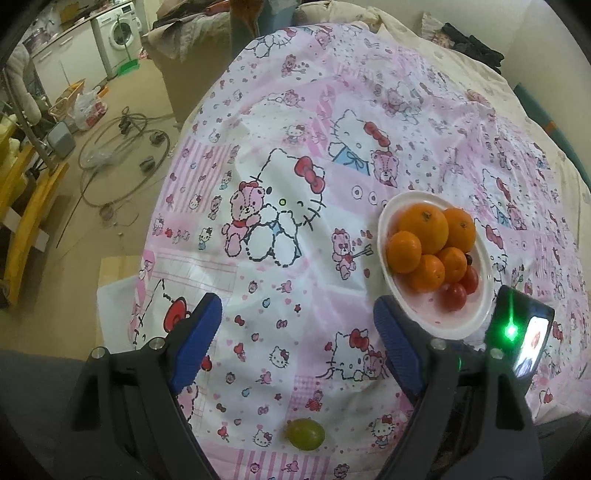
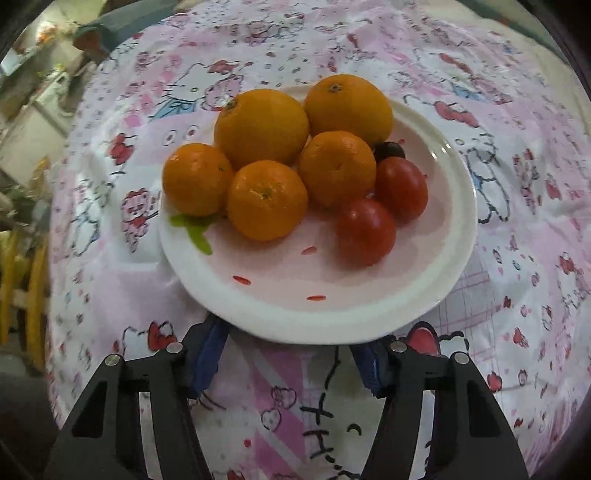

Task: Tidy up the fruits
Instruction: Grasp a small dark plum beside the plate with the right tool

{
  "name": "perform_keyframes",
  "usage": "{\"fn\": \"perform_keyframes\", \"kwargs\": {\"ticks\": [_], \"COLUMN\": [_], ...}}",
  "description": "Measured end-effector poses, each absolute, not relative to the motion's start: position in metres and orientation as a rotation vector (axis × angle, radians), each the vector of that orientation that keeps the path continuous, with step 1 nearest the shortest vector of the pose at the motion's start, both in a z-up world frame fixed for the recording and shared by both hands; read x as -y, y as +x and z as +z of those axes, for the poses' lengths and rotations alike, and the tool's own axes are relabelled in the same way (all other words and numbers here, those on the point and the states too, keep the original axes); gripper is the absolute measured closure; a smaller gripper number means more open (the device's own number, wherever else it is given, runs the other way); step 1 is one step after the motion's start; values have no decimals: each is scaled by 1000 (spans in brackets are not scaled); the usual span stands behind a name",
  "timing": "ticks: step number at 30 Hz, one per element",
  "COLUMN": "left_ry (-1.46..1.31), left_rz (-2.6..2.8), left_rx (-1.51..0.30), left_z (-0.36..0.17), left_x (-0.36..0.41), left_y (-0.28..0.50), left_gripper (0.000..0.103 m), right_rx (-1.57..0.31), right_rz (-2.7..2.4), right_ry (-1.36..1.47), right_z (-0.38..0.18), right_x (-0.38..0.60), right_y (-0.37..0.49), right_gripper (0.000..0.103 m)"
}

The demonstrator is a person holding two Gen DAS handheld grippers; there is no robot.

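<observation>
A white plate (image 2: 454, 236) holds several oranges (image 2: 262, 127), two red tomatoes (image 2: 365, 230) and a dark grape (image 2: 388, 149). The plate also shows in the left wrist view (image 1: 480, 314), at the right. A green grape (image 1: 306, 434) lies on the cloth between and below my left gripper's fingers. My left gripper (image 1: 295, 325) is open and empty above the cloth. My right gripper (image 2: 290, 360) is open and empty, its fingertips at the plate's near rim. The right gripper's body with a green light (image 1: 511, 328) shows in the left wrist view.
A pink and white cartoon-cat cloth (image 1: 295, 155) covers the table. Left of the table the floor holds cables (image 1: 122, 147), bags and a yellow wooden frame (image 1: 26, 206). A washing machine (image 1: 118, 33) stands far back. Dark clothing (image 1: 472, 44) lies at the far right.
</observation>
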State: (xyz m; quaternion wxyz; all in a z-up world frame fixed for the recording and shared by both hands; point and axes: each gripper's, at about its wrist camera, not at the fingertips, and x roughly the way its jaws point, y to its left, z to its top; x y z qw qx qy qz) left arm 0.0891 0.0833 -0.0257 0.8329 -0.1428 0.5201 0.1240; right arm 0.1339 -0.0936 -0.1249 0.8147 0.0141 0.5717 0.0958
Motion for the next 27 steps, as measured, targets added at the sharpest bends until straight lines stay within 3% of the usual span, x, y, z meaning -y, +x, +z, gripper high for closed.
{"fn": "perform_keyframes", "kwargs": {"ticks": [2, 6, 17, 27], "left_ry": [-304, -303, -293, -225], "left_rz": [263, 259, 244, 221], "left_rx": [-1103, -1099, -1088, -1086], "left_z": [-26, -26, -21, -21], "left_x": [-84, -84, -78, -66], "left_y": [89, 89, 91, 86], "left_gripper": [21, 21, 21, 21], "right_rx": [-1201, -1181, -1246, -1095], "right_rz": [173, 164, 293, 401], "right_ry": [-4, 9, 71, 111], "right_z": [-125, -124, -110, -17], "right_x": [92, 102, 118, 194], "right_y": [131, 128, 114, 107], "right_gripper": [50, 78, 80, 80]}}
